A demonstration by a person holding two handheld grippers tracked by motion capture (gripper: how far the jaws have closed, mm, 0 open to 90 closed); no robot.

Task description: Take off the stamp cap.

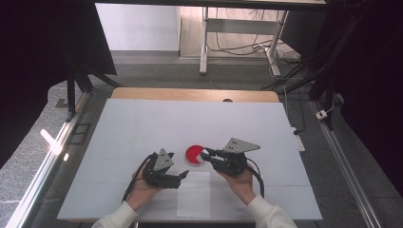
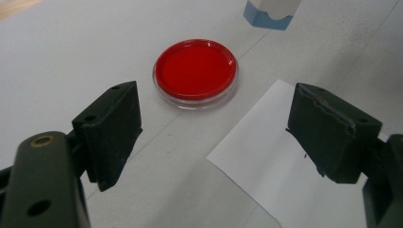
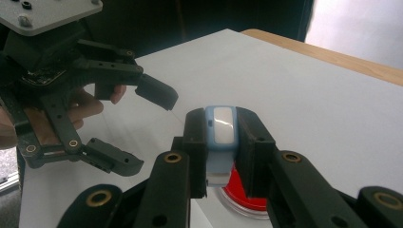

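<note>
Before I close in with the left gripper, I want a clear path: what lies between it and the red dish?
Nothing: in the left gripper view, bare white table runs from the open left gripper to the red dish. The paper sheet lies off to one side.

1. A bench (image 1: 142, 118) covered in white is seen, with a wooden edge (image 1: 190, 93) exposed along its far side.
2. Beyond the bench, a grey floor (image 1: 157, 71) is seen, on which the white legs of another table (image 1: 204, 42) stand.
3. Loose cables (image 1: 242, 47) are seen lying on the floor beneath that table.
</note>
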